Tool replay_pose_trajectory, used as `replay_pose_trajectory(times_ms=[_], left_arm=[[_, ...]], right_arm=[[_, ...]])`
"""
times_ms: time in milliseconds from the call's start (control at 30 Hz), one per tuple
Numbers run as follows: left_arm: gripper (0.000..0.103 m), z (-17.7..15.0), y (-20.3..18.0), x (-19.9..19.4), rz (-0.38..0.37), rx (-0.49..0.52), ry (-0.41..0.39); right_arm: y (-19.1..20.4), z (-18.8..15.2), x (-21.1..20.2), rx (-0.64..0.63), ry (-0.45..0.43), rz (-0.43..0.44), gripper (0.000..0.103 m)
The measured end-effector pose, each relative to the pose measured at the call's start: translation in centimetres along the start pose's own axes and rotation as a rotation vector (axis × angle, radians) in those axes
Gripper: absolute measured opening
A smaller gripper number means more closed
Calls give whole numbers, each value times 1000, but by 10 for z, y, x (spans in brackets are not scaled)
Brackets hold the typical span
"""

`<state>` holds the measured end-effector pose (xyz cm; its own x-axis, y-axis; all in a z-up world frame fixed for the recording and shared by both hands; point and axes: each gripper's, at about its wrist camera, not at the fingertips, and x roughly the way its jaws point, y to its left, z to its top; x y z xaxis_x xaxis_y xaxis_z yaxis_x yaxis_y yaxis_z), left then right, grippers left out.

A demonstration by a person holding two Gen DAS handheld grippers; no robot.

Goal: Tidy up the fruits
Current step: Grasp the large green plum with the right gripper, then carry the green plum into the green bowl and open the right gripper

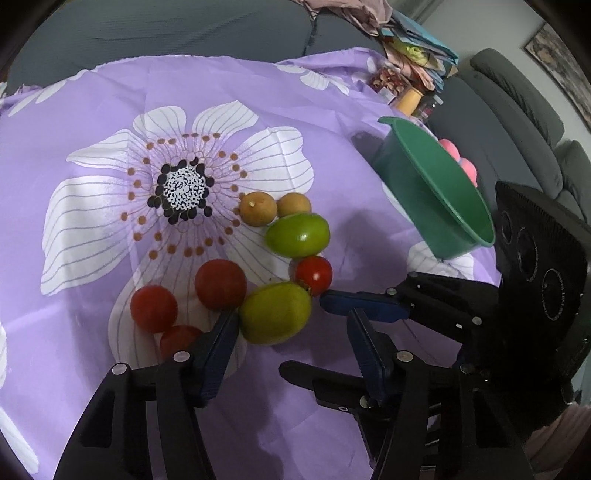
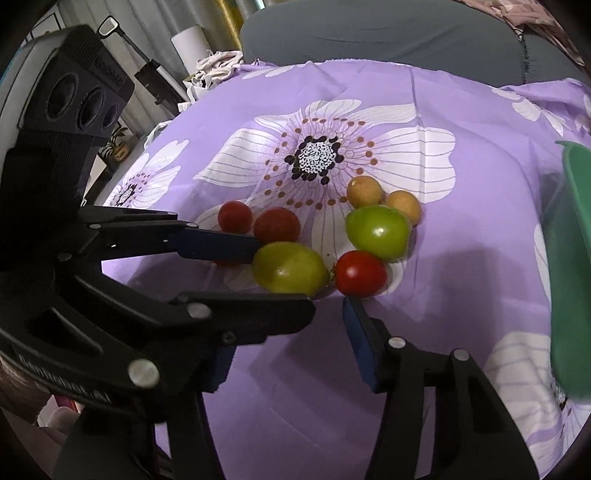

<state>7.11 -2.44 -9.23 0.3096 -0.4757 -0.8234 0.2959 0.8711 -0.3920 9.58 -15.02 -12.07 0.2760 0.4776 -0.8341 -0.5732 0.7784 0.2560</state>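
Observation:
Fruits lie clustered on a purple flowered cloth (image 1: 110, 110). A yellow-green fruit (image 1: 275, 313) sits between the fingers of my open left gripper (image 1: 291, 321); it also shows in the right wrist view (image 2: 290, 267). Beside it are a small red tomato (image 1: 314, 274), a greener fruit (image 1: 298, 235), two brown fruits (image 1: 258, 208) and three red tomatoes (image 1: 220, 283) at the left. My right gripper (image 2: 295, 325) is open and empty, just in front of the tomato (image 2: 360, 273). Its finger (image 1: 364, 304) shows beside the tomato.
A green plastic bowl (image 1: 439, 192) stands tilted at the cloth's right edge, also at the right of the right wrist view (image 2: 572, 258). Pink objects (image 1: 461, 158) lie behind it. Jars and folded clothes (image 1: 410, 74) sit at the back right. A grey sofa (image 1: 147, 33) lies behind.

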Motion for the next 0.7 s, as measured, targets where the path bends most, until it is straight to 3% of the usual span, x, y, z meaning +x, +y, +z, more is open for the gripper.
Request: replay_pose_trajectory(times_ms=[100,233,367,700], left_arm=[[60,1,3,2,-4,-8,4],[46,2,10,3,-9,-21,6],[45,3,15,3,-36,-40,5],[45,5,8,-4,-33,-16,-12]], right_arm=[[0,5,6,-14,15,-6,49],[0,11,13,-23,29,-13,46],[2,16,17,-52,39,-21,40],[1,14,7,-44,4,-26,40]])
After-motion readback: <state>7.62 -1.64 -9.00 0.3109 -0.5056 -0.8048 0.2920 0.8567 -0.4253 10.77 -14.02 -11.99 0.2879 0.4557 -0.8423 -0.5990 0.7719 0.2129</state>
